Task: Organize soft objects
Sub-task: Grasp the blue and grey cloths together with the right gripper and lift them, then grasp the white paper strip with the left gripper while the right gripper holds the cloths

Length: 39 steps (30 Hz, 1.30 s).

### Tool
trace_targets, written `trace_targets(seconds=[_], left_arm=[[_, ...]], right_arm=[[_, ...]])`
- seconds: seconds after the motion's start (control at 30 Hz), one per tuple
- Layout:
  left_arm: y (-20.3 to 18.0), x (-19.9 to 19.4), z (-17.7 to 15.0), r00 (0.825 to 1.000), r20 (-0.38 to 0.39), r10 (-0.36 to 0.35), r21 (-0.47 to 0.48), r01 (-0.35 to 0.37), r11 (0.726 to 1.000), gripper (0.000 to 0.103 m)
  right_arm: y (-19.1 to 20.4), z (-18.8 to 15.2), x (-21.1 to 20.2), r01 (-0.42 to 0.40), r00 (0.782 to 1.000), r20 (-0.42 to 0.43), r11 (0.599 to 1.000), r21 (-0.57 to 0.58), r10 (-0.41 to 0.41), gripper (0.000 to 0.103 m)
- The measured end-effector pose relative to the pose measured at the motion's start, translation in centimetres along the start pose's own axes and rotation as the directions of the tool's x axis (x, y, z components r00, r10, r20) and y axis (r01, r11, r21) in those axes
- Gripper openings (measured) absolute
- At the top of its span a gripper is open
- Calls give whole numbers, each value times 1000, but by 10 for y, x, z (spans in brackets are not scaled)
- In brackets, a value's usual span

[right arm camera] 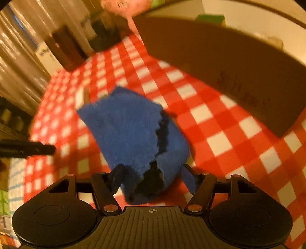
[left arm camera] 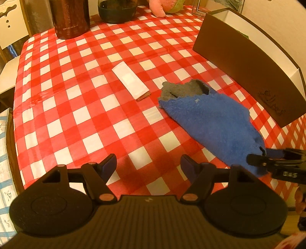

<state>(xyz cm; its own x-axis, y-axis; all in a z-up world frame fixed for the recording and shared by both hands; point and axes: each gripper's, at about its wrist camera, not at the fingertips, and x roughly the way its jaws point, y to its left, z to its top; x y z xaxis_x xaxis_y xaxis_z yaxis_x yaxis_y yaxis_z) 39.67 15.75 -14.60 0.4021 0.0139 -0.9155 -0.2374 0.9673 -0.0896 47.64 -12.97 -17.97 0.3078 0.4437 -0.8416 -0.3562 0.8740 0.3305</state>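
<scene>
A blue fuzzy sock with a grey cuff (left arm camera: 210, 116) lies on the red-and-white checked tablecloth (left arm camera: 76, 107), in front of a brown box (left arm camera: 246, 76). My left gripper (left arm camera: 148, 164) is open and empty above the cloth, left of the sock. My right gripper (left arm camera: 256, 159) reaches the sock's near end from the right. In the right wrist view the sock (right arm camera: 137, 134) lies between the open jaws of the right gripper (right arm camera: 153, 176), its near end between the fingers. That view is blurred.
A white flat packet (left arm camera: 131, 82) lies left of the sock. A dark bottle (left arm camera: 70, 19), a dark glass bowl (left arm camera: 117, 11) and a pink plush toy (left arm camera: 158, 7) stand at the far edge. The brown box with a white inside (right arm camera: 220, 63) is on the right.
</scene>
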Motion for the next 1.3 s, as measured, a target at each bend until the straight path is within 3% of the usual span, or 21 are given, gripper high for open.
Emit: trace_targets(seconds=[0.03,0.1,0.33,0.47,0.6,0.7,0.77,0.8,0.83,0.9,1.0,1.13,1.3], left_arm=[[1,0,0,1000,2,0,-3,0,1000,72],[3,-2,0,1000,6,-2,-9,2,1000,72],[13,-3,1,1000,14,0,-37,1,999,72],[15,0,4,1000,15,-4,-43,5,999,72],[17,6,8,1000,11,0,-45,0,999,72],[22,8,12,1000,11,2,-55,-2,998,72],[26,10,16,1000,12,5,-59,-5,998,72],[27,11,17,1000,11,5,-62,-5,998,72],[28,12,18,1000,9,4,-65,-4,998,72],[30,15,20,1000,6,2,-69,-2,998,72],[32,19,22,1000,-1,-5,-72,5,997,72],[33,24,21,1000,-12,-4,-74,3,997,72],[34,30,23,1000,-19,-2,-73,1,997,71]], right_arm=[[1,0,2,-2,1000,0,1000,2,2,29],[6,3,2,-7,1000,9,1000,-9,7,11],[40,44,-21,9,982,188,981,-194,28,9],[59,68,-6,-2,969,240,971,-238,61,9],[71,75,37,20,981,191,965,-260,31,9],[68,74,61,25,992,130,978,-208,2,10],[62,75,67,11,994,112,985,-170,9,17],[61,75,67,-3,994,105,987,-161,21,28],[59,77,66,-25,994,97,988,-151,40,50],[58,79,63,-75,992,88,991,-115,85,83],[65,75,63,-90,992,78,987,-134,101,87],[87,60,73,-11,997,63,948,-318,32,92],[98,50,88,76,996,65,899,-432,-53,92]])
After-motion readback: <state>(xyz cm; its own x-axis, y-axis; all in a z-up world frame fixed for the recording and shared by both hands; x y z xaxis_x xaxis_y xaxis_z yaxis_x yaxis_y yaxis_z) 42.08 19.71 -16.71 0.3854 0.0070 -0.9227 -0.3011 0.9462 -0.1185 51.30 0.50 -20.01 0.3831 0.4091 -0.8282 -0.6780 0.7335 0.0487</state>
